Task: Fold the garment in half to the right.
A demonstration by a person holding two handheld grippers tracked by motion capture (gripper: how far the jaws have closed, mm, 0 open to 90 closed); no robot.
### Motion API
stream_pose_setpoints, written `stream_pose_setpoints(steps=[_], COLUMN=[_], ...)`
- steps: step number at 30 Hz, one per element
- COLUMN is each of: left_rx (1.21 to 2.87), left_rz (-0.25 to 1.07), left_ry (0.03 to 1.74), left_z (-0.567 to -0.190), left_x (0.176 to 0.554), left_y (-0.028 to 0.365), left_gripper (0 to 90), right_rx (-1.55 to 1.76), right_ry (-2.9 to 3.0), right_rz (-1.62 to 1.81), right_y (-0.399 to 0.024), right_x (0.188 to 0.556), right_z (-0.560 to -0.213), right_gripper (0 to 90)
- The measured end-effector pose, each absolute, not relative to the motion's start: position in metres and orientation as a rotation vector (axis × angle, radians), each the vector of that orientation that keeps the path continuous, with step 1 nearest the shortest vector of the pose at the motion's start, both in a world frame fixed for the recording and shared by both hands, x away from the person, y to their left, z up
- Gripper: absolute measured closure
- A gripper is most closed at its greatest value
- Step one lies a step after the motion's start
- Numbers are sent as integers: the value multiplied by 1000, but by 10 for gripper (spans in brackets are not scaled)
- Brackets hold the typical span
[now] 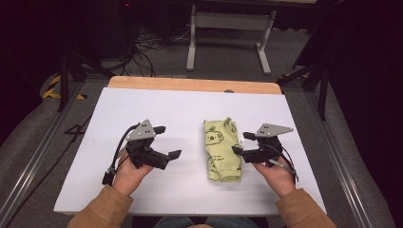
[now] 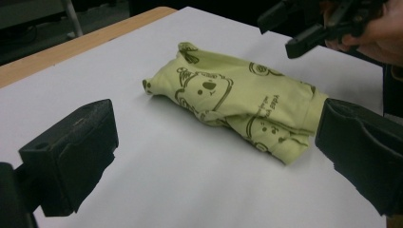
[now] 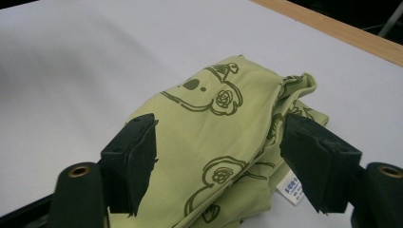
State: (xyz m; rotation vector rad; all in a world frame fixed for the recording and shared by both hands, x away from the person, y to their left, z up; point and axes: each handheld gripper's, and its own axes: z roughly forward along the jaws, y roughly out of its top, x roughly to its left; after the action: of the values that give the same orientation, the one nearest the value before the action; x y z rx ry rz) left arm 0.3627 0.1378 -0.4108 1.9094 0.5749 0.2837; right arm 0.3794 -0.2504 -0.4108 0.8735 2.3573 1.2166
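Folded green garment (image 1: 222, 149) lies on the white table (image 1: 142, 199) — right gripper (image 1: 240, 144) at its three o'clock edge, jaws spread, pinching nothing; left gripper (image 1: 167, 141) gapes well apart at nine o'clock. A shallow one-layer pinch could unravel the fold.

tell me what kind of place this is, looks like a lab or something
Probably a lab or recording workspace, not a home: a white-topped table holding one folded green garment, tangled cables on grey carpet behind it, and a bare metal table frame further back.
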Motion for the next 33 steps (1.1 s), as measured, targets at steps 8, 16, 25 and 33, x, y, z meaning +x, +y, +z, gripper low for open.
stream_pose_setpoints(steps=[8, 16, 25, 33], left_rx=[1887, 1893, 1904, 1899], left_rz=[304, 291, 276, 273], left_ry=[600, 610, 603, 588], left_z=[-425, -440, -443, -443], left_x=[349, 346, 347, 346], left_y=[158, 167, 164, 163], left_gripper=[8, 10, 12, 18], right_rx=[883, 943, 1056, 1109], right_ry=[2364, 2393, 2411, 2417], right_rz=[1184, 1110, 1064, 1005], right_y=[-245, -239, -236, -225], right_x=[395, 422, 449, 466], right_z=[-410, -420, -437, -443], right_gripper=[334, 343, 395, 548])
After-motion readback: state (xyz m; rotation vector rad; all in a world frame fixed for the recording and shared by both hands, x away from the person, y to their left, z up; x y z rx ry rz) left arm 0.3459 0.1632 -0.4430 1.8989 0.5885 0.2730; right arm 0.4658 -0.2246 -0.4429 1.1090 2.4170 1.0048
